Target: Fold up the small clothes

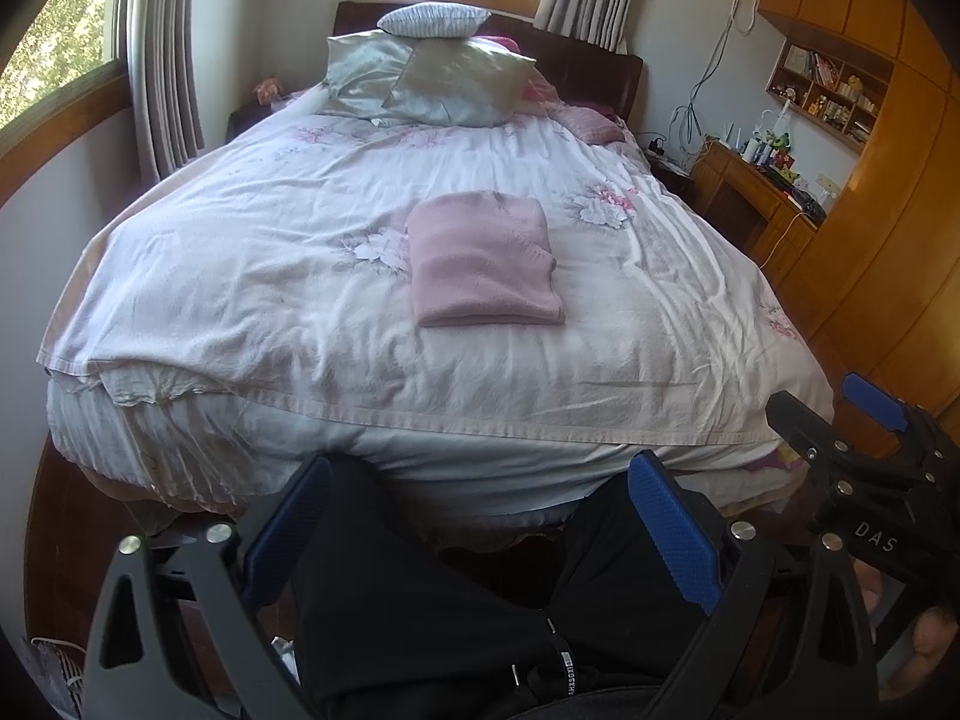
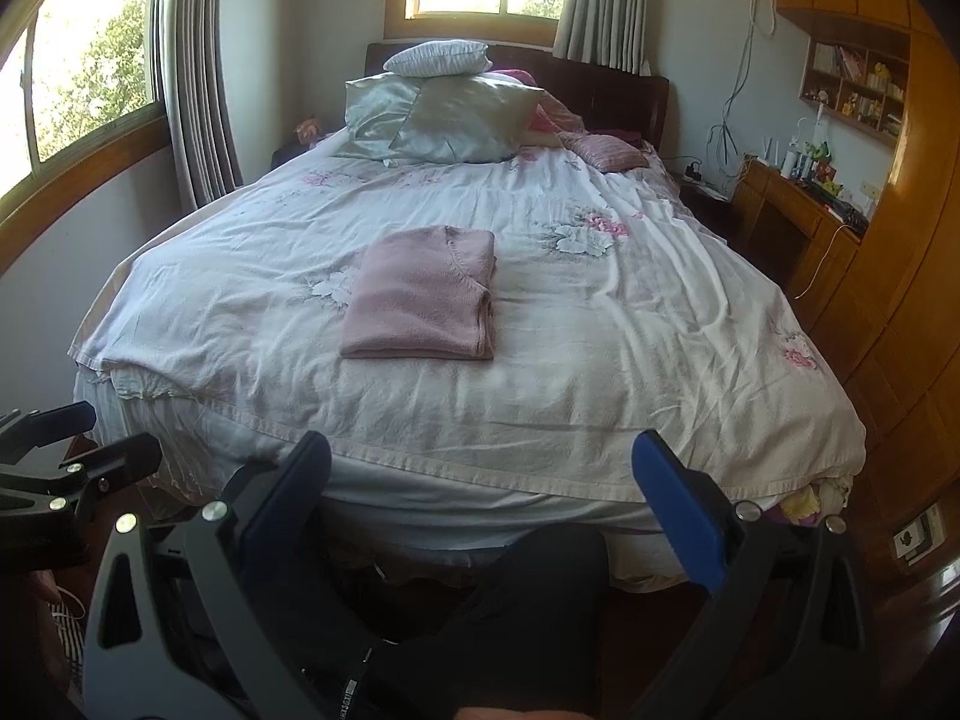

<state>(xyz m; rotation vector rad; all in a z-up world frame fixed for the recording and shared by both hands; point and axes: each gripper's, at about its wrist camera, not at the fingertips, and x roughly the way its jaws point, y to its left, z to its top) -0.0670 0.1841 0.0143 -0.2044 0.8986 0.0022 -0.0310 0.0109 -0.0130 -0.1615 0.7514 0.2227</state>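
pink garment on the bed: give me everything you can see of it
The pink garment is a dusty-pink top in soft, fuzzy knit-like fabric, folded into a neat, roughly rectangular stack. A curved seam or neckline shows on the upper layer, and layered edges show along its right side, with a small step partway down. It lies flat on the white floral bedspread, around the middle of the bed, touching nothing but the cover. Both grippers are back at the foot of the bed, jaws open, well clear of it.

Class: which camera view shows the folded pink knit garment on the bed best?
The right wrist view: the folded pink knit garment sits nearer the middle of the frame, its stacked layers visible along the right edge. The left wrist view shows the whole garment too, slightly farther away, with those layers less distinct.
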